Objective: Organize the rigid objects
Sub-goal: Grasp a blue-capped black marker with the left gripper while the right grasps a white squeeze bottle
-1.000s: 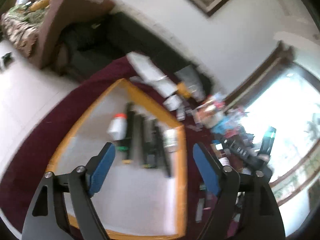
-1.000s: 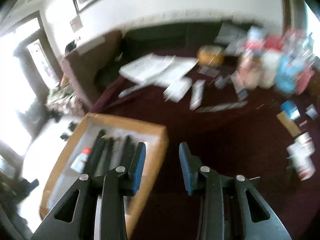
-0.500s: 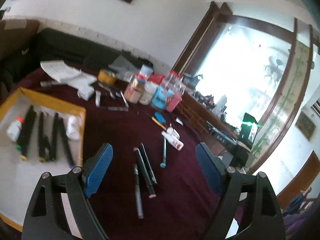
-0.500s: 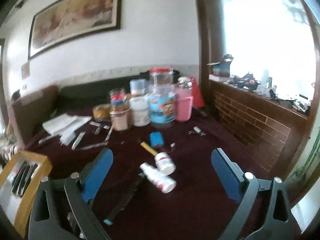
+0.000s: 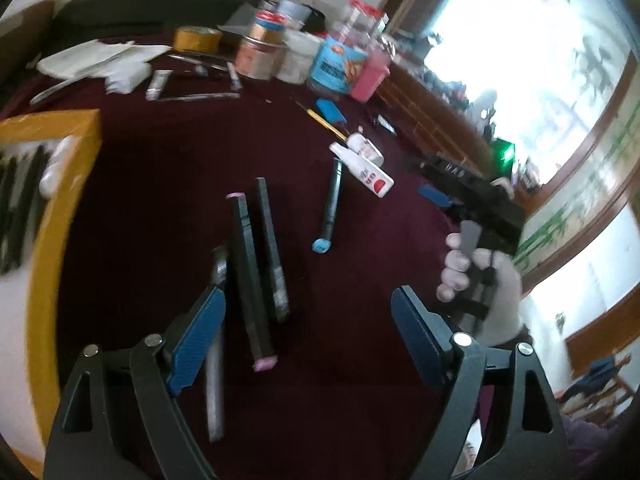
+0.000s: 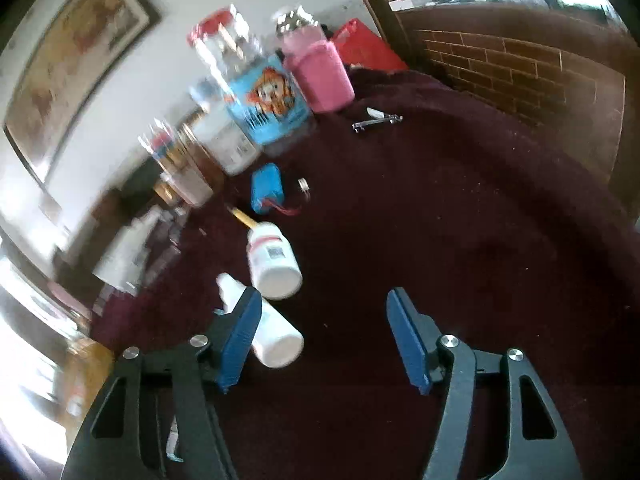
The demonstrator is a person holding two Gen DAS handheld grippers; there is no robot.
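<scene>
Overhead, two handheld grippers hover above a dark red cloth [image 5: 160,184] strewn with small things. Seen from the left wrist, the left gripper [image 5: 308,332] has its jaws spread wide and holds nothing; between and just ahead of its blue pads lie two long black markers side by side, the nearer one with pink ends [image 5: 250,276], the other [image 5: 272,248] touching or almost touching it. A grey pen [image 5: 216,364] lies partly hidden behind the left pad, blurred. Farther off rests a dark marker with a blue cap [image 5: 330,208], and beyond it two white bottles [image 5: 366,168] lying on their sides. At the left edge, a yellow-rimmed tray [image 5: 52,216] is cut off by the frame; dark sticks and a pale bottle inside it are smeared by motion. To the right, a pale-gloved hand [image 5: 480,280] grips the black body of the other tool. From the right wrist, the right gripper [image 6: 324,336] is also wide open and empty; one white bottle [image 6: 264,328] lies partly behind its left pad, a second white bottle [image 6: 272,260] just beyond. A blue battery pack [image 6: 266,188] with red wires sits farther back, near blurred jars and a pink container [image 6: 322,76]. A small metal tool [image 6: 376,120] lies apart; its kind cannot be made out.
</scene>
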